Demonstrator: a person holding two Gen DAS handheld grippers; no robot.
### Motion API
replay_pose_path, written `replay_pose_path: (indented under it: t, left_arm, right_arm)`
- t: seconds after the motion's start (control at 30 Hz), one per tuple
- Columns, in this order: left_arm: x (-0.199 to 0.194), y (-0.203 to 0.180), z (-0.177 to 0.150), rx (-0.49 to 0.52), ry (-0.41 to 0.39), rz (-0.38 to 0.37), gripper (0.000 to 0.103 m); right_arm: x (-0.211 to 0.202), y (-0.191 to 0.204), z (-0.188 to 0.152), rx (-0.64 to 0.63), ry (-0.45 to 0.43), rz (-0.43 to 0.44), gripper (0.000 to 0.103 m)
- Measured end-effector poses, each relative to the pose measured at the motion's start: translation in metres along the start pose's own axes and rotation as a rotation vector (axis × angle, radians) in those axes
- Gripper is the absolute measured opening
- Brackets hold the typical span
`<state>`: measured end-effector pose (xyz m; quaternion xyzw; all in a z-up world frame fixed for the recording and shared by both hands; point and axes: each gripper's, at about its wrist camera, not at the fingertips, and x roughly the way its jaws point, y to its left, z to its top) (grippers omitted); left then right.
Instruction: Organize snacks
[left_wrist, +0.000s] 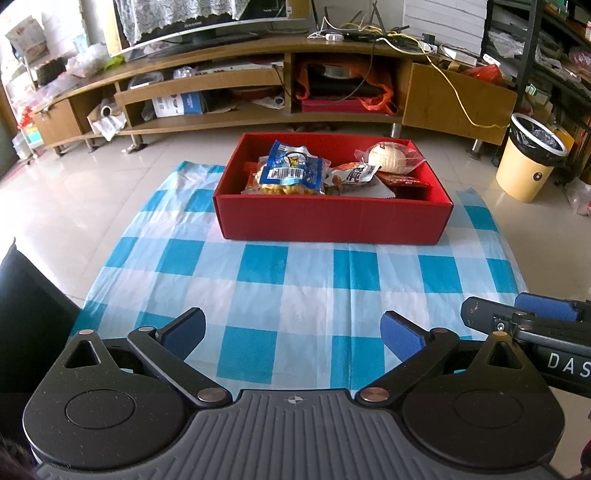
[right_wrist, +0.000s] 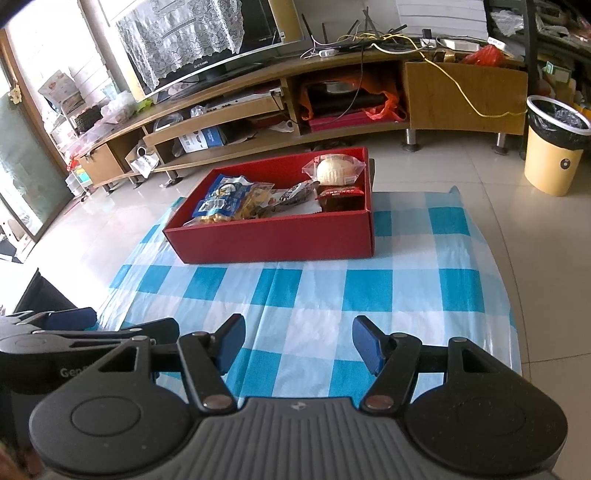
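The red box (left_wrist: 332, 221) serves as the landmark: it sits on the far part of the blue-and-white checked cloth (left_wrist: 295, 280), which is spread over the tiled floor.

Well short of the box, toward its left end, the left gripper (left_wrist: 293, 334) hovers over the near part of the cloth with its jaws spread wide and nothing between the blue pads.

Inside the box, at the left end, a blue snack bag (left_wrist: 290, 168) lies on top of a pack of yellow crisps. In the middle of the box lies a small dark packet (left_wrist: 356, 173). At the right end, a round white bun in clear wrap (left_wrist: 388, 157) rests against the far wall, with a red packet (left_wrist: 404, 181) just in front of it.

Short of the box's right half, the right gripper (right_wrist: 298, 341) also stands wide and empty, close beside the left one.

Far to the right of the box stands a yellow waste bin (left_wrist: 528, 162).
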<state>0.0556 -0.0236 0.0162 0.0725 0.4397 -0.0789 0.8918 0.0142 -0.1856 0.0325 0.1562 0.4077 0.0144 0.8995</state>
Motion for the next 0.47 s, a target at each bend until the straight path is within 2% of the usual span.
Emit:
replay_pose_path:
  t: [0.47]
  left_arm:
    - [-0.0055,0.0000,-0.0040,0.003,-0.021,0.012,0.103]
  right_arm:
    - [-0.0048,0.0011,-0.0034,-0.001,-0.006,0.006,0.061]
